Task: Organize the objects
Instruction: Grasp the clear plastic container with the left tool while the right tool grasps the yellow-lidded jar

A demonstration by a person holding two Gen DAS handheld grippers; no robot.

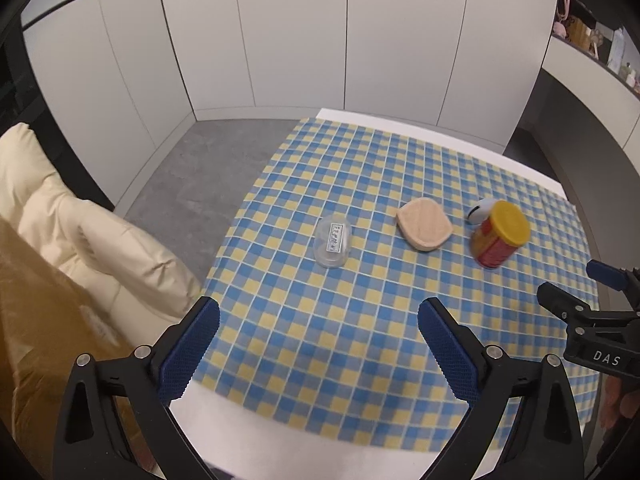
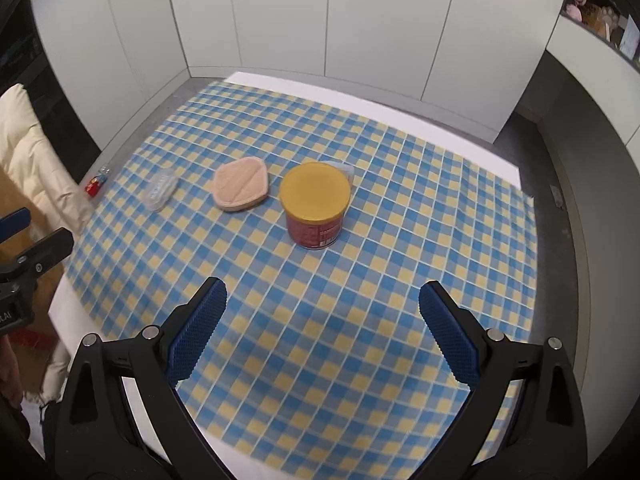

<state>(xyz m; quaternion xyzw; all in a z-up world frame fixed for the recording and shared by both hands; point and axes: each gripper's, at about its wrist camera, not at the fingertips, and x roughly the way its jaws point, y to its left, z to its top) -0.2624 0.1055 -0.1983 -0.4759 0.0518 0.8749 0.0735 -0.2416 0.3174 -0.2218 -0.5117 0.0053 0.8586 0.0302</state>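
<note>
White cabinet panels (image 1: 300, 32) close off the far side of the room, and before them stands a white table (image 1: 304, 440) covered by a blue-and-yellow checked cloth (image 1: 360, 320), with a cream padded cushion (image 1: 60, 220) off its left side. On the cloth I count four things to organize, lying in a loose row near the middle: one red can with a yellow lid (image 2: 315, 204), upright; one pink flat pouch (image 2: 240, 185) just beside it on the left; one clear plastic case (image 2: 160, 190) further left, apart from the pouch; and one small white object (image 1: 482, 210) tucked behind the can, mostly hidden, so I cannot tell what it is. Two tools hover above the near part of the cloth: the left gripper (image 1: 319, 344) and the right gripper (image 2: 322, 330), each with its blue pads spread wide and nothing between them, both well short of the objects. No tray or box for the objects shows, so where they should end up is unclear. As for risks, the can looks the likeliest to cause trouble: a grasp taken high near the lid could tip it onto the pouch or knock the white object behind it. The clear case is smooth and low, so the pads may slide off or drag the loose cloth and shift everything else.
</note>
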